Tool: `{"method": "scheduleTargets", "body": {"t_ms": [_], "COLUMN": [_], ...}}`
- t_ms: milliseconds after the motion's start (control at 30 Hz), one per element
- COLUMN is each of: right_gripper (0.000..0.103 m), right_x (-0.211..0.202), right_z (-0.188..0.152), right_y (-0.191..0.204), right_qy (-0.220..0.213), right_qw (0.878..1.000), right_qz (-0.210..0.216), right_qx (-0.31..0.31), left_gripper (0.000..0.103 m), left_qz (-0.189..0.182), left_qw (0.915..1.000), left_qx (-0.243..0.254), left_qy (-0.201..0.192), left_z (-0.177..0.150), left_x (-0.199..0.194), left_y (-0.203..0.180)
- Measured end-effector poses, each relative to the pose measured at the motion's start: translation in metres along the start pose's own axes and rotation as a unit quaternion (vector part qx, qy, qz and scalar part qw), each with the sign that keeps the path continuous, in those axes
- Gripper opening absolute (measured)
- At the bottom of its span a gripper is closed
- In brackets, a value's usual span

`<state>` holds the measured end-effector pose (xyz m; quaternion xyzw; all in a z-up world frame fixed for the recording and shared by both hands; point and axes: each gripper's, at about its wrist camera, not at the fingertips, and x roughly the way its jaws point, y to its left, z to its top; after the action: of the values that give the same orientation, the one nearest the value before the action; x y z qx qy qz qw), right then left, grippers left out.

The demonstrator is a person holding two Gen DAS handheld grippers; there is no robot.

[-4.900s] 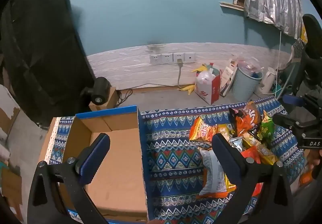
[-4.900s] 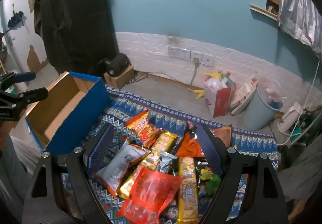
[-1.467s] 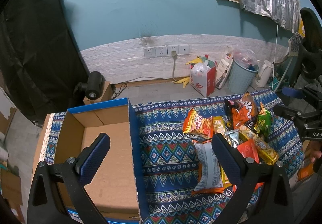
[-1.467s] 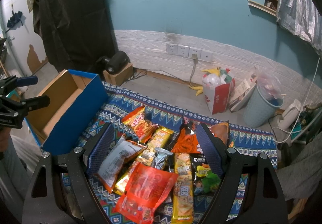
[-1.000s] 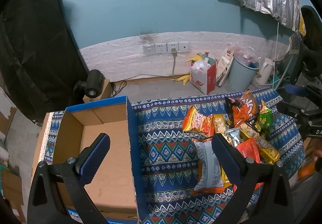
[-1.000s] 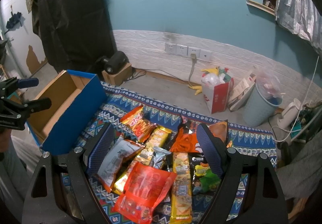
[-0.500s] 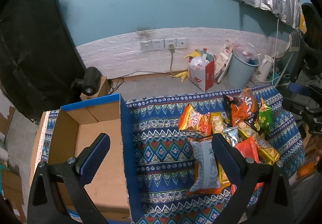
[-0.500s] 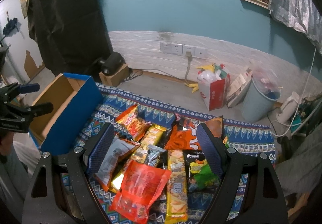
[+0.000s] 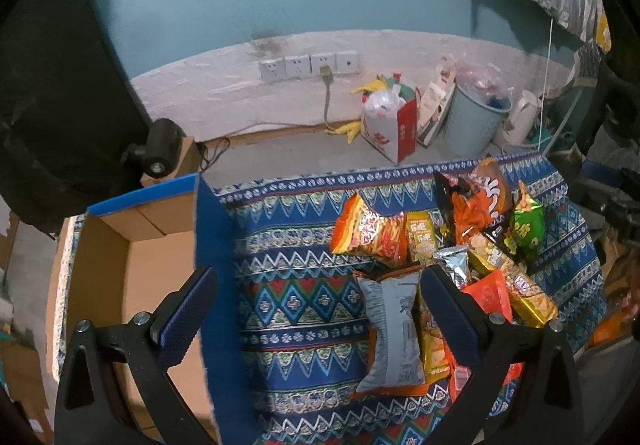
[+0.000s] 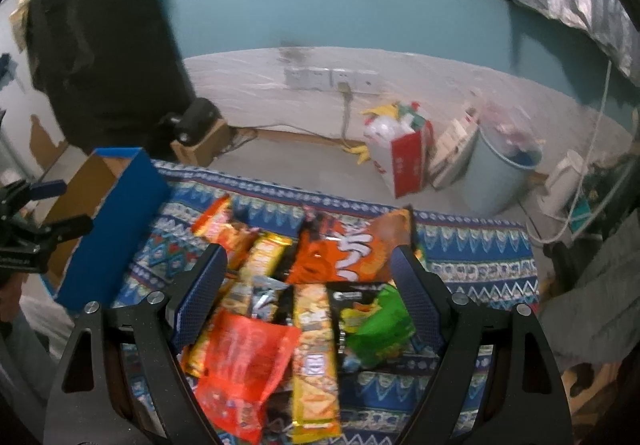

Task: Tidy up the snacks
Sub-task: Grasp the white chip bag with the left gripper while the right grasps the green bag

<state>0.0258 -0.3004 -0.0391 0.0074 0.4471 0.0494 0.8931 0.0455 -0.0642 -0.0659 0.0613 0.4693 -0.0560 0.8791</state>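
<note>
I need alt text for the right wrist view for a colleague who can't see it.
Open right tool above a heap of snack packets on a blue patterned cloth, holding nothing. An open cardboard box with blue sides sits at the left, the left tool beside it.

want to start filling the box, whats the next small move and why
Probably lower the right gripper onto the red packet atop the snack pile: both grippers are open and hold nothing, it lies between the right's fingers, and the cardboard box has nothing in it.
</note>
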Motion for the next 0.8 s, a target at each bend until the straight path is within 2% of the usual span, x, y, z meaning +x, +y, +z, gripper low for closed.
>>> {"method": "scheduleTargets", "body": {"t_ms": [333,567,800], "right_gripper": [0.083,0.083,0.082], "right_x": [0.043,0.087,0.117], "right_z": [-0.009,-0.028,-0.050], "right_y": [-0.063,-0.096,-0.115], "right_qy": [0.052,0.105,0.148], "right_qw": [0.995,0.986,0.975], "right_qz": [-0.022,-0.033,-0.016], "right_qx": [0.078,0.124,0.162], "left_gripper": [0.102,0.102,0.102], "left_qz": [-0.033,-0.040,-0.049], "left_qw": [0.9949,0.9902,0.9847], "left_qx": [0.000,0.015,0.018], "left_qy": [0.095,0.133,0.167], "left_z": [-0.008,-0.018,-0.028], "left_x": [0.071,0.102,0.124], "left_y": [-0.028,-0.046,-0.051]}}
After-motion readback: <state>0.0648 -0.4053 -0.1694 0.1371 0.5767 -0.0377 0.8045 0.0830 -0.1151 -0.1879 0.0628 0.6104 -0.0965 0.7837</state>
